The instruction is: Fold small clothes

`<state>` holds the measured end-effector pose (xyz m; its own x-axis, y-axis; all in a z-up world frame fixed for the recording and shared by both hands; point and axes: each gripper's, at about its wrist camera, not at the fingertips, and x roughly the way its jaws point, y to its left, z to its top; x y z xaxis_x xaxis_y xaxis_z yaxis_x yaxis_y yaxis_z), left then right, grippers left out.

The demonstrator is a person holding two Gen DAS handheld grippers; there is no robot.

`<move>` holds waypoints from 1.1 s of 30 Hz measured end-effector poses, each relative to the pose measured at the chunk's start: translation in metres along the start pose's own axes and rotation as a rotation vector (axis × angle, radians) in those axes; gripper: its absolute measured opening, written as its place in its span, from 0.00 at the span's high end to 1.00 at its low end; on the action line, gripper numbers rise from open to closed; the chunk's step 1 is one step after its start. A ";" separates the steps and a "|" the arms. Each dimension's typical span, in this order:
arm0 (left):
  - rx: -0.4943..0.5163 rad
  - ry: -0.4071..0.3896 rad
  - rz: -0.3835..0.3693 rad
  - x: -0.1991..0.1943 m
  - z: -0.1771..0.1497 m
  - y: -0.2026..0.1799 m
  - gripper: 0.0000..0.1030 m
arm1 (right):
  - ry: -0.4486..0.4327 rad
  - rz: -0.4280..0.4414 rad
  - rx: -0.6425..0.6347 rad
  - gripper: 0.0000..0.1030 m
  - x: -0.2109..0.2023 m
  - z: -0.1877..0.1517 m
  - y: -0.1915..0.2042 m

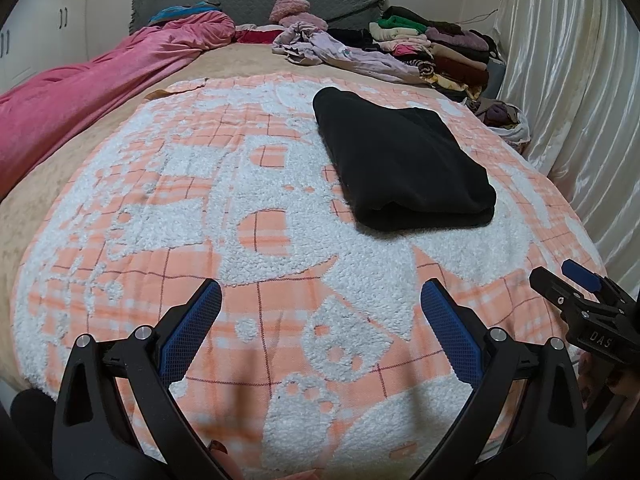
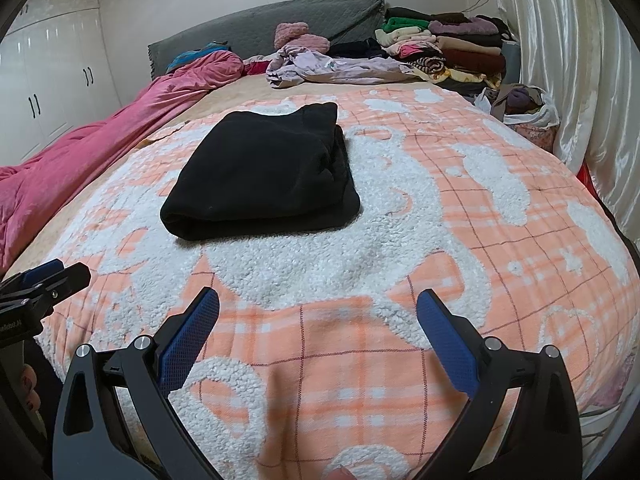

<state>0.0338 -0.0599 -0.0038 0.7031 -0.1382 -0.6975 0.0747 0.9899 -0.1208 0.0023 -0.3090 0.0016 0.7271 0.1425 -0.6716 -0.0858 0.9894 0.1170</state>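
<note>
Spread over the bed, an orange-and-white blanket (image 1: 256, 264) carries the folded black garment (image 1: 400, 164) mid-surface. Both the left gripper (image 1: 320, 300) and right gripper (image 2: 318, 306) are splayed, empty. It looks soft, light (likely floppy); pinch the thick folded edge.

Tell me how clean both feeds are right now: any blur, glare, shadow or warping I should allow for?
Left wrist view: sharp, strong fisheye bulge, dark corners; the black garment shows almost no fold detail; sheen on the curtain. Right wrist view: same warping, a soft shadow on the blanket between the open tongs, glare on the wardrobe doors.
</note>
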 end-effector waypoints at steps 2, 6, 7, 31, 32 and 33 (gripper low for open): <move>0.001 0.000 0.000 0.000 0.000 0.000 0.09 | 0.000 0.001 -0.001 0.04 0.000 0.000 0.000; -0.001 -0.002 0.002 -0.001 0.000 0.000 0.09 | 0.001 0.001 0.000 0.04 0.000 0.000 0.001; -0.001 -0.001 0.004 -0.001 0.000 0.000 0.09 | 0.000 0.000 0.000 0.04 0.000 0.000 0.000; -0.003 0.005 0.025 -0.003 0.001 0.003 0.09 | 0.004 -0.001 -0.002 0.04 0.001 0.000 0.001; -0.003 0.006 0.024 -0.003 0.001 0.003 0.09 | 0.004 -0.001 -0.001 0.04 0.001 0.000 0.001; -0.005 0.005 0.021 -0.002 0.001 0.004 0.09 | 0.004 0.000 -0.001 0.04 0.001 0.000 0.001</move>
<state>0.0335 -0.0560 -0.0018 0.7006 -0.1179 -0.7037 0.0566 0.9923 -0.1100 0.0028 -0.3080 0.0008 0.7242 0.1424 -0.6748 -0.0863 0.9895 0.1162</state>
